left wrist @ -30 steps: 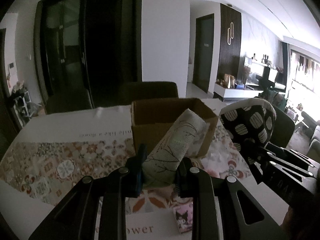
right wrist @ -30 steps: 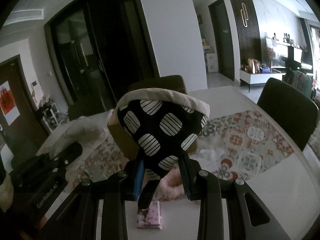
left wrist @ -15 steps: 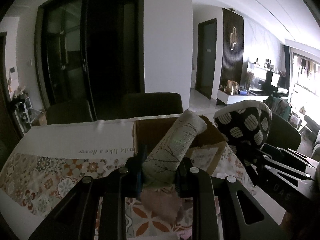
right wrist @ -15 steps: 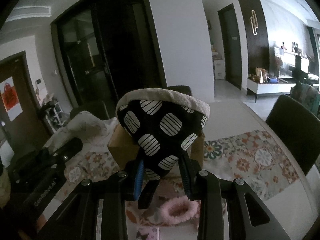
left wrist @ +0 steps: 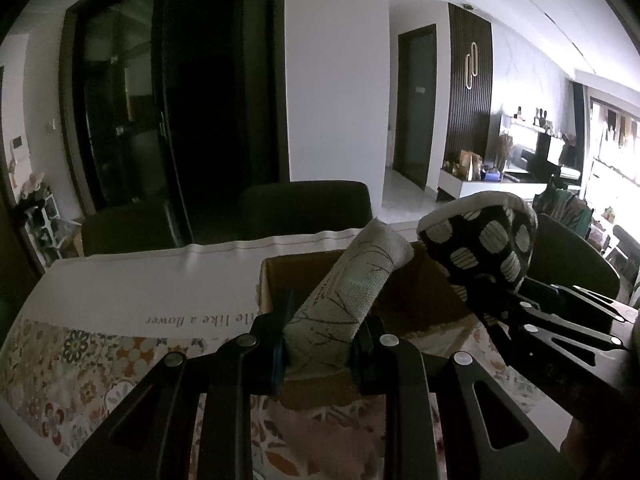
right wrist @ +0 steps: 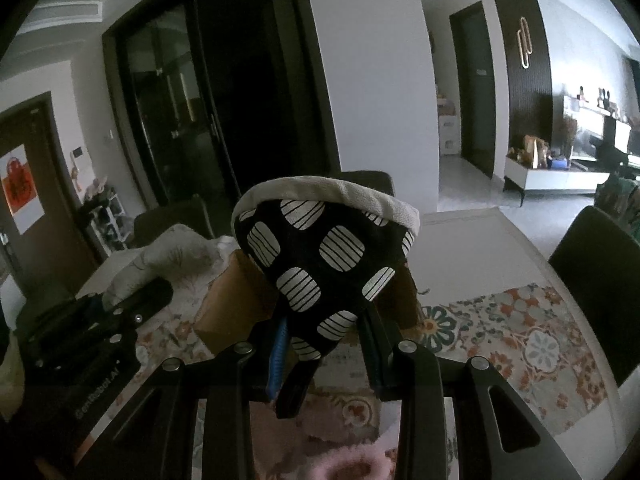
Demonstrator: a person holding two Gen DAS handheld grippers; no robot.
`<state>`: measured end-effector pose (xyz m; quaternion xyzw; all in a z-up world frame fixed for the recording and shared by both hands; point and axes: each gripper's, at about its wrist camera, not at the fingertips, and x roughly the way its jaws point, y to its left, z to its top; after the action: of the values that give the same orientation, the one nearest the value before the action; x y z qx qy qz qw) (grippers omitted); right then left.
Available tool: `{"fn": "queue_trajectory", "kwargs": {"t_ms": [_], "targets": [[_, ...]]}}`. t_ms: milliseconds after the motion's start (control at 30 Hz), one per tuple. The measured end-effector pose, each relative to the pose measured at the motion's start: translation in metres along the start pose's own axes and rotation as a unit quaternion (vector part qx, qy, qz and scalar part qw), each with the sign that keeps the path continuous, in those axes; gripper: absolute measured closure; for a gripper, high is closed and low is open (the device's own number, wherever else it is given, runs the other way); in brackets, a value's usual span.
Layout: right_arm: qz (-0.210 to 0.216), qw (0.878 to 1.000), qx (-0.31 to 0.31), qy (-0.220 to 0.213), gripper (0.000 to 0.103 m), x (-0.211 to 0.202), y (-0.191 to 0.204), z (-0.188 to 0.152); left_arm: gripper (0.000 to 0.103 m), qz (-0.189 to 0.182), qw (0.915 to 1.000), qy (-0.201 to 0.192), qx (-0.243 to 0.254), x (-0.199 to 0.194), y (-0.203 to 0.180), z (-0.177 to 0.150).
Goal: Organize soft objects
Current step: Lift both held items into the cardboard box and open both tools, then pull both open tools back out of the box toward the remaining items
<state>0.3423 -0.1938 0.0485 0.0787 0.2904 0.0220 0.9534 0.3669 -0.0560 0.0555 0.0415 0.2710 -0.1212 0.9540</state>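
My left gripper [left wrist: 320, 344] is shut on a rolled beige cloth with a twig print [left wrist: 348, 292], held up over the near edge of an open cardboard box [left wrist: 408, 300]. My right gripper [right wrist: 324, 344] is shut on a black pouch with white striped spots and a cream rim [right wrist: 324, 256], held in front of the same box [right wrist: 232, 300]. The pouch also shows in the left wrist view [left wrist: 484, 248], to the right of the roll. The roll and the left gripper show at the left of the right wrist view [right wrist: 176, 252].
The table carries a floral patterned cloth [right wrist: 520, 340] and a white runner with lettering [left wrist: 140, 292]. A fluffy pink item [right wrist: 352, 464] lies just below the right gripper. Dark chairs stand behind the table [left wrist: 304, 208] and at its right [right wrist: 596, 280].
Both grippers have moved forward and up toward the box with their loads. The box now sits close under both loads, and the small pink card on the table has left view.
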Motion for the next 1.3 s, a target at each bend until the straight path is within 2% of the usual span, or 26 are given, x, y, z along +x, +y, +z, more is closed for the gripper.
{"fn": "queue_trajectory", "kwargs": {"t_ms": [233,667,800,900,1133,1300], "targets": [[-0.005,1.000,-0.002,0.030,0.069,0.037,-0.010,0.007,0.078,0.010,0.9996,0.021,0.015,0.036,-0.006,0.009],[-0.001,0.997,-0.007,0.081,0.066,0.088,-0.022,0.017,0.075,-0.002,0.9971,0.075,0.015,0.093,-0.010,0.006],[0.006,0.995,-0.010,0.095,0.063,0.097,-0.022,0.014,0.071,-0.011,0.9957,0.089,0.021,0.102,-0.013,0.000],[0.006,0.995,-0.010,0.096,0.062,0.100,-0.023,0.013,0.062,-0.009,0.9958,0.088,0.020,0.104,-0.013,-0.002],[-0.003,0.996,-0.007,0.092,0.061,0.092,-0.026,0.012,0.056,0.004,0.9968,0.077,0.024,0.090,-0.011,-0.004],[-0.007,0.996,0.002,0.085,0.061,0.075,-0.028,0.007,0.050,0.018,0.9979,0.057,0.023,0.065,-0.013,-0.007]]}}
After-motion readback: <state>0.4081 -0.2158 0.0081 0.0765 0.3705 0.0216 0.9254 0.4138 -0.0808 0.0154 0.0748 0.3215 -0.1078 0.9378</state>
